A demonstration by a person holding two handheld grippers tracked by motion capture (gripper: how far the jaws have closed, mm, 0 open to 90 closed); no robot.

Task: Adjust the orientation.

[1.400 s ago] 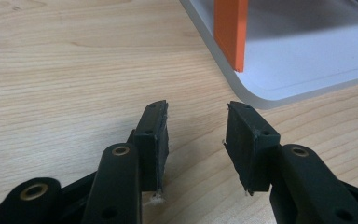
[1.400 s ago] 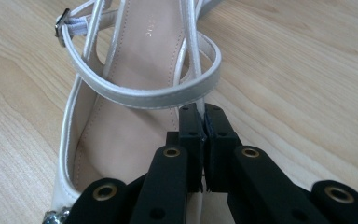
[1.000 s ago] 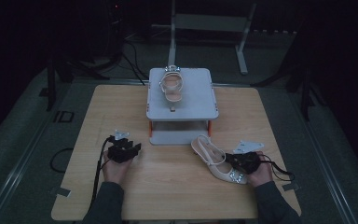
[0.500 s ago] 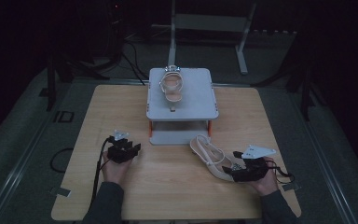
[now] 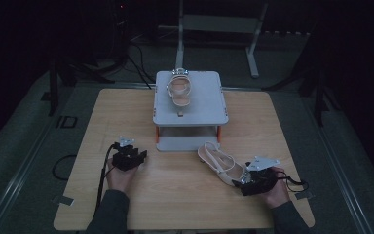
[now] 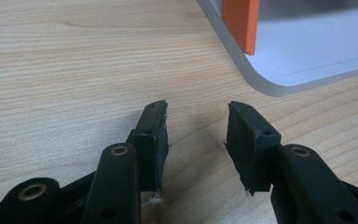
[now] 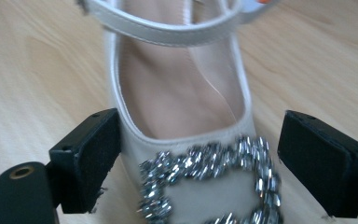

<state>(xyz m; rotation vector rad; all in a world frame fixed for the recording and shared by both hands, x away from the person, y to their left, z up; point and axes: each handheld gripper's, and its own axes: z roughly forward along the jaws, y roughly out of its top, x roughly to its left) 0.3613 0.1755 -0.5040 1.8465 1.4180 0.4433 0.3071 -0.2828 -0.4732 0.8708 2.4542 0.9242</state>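
Right gripper view, we note the shoe's toe cut off below, right gripper jaws just opened wide either side, right pad clear, left pad's contact unclear, shoe flat on table before the stand, left gripper spread, bare wood around.

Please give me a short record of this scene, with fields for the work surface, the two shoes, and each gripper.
surface: wooden table
stand: grey two-level rack with orange posts, at the far middle of the table
shoe 1: beige sandal on the rack's top shelf
shoe 2: beige shoe with rhinestone buckle, lying on the table
left gripper: open, nothing between the jaws
right gripper: jaws just opened, astride the shoe's toe, right pad clear of it
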